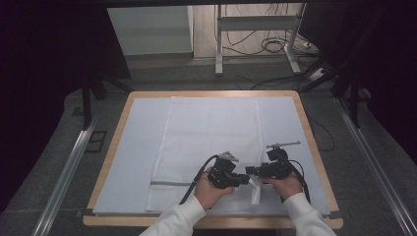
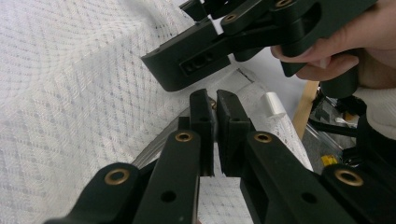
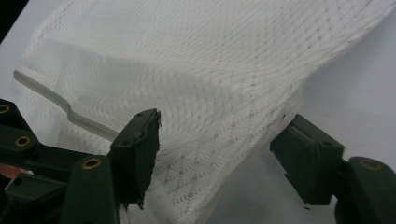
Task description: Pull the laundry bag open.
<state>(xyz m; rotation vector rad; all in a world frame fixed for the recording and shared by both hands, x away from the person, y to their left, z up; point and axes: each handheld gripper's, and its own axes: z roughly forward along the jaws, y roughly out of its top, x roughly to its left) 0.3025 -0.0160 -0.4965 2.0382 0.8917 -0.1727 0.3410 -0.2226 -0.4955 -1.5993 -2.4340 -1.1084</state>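
Mesh bag point(image 1: 206, 142) near the desk's front edge: my left gripper point(image 2: 214, 116) pinches its zipper point(image 3: 70, 114), jaws pressed together. My right gripper point(image 3: 219, 154) stands spread around the raised edge; closing late could let the mesh slip free.

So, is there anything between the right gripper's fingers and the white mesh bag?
Nothing visible. The right gripper is open, with the raised edge of the white mesh bag lying in the gap between its fingers. The left gripper, nearly shut, is close beside it at the zipper.
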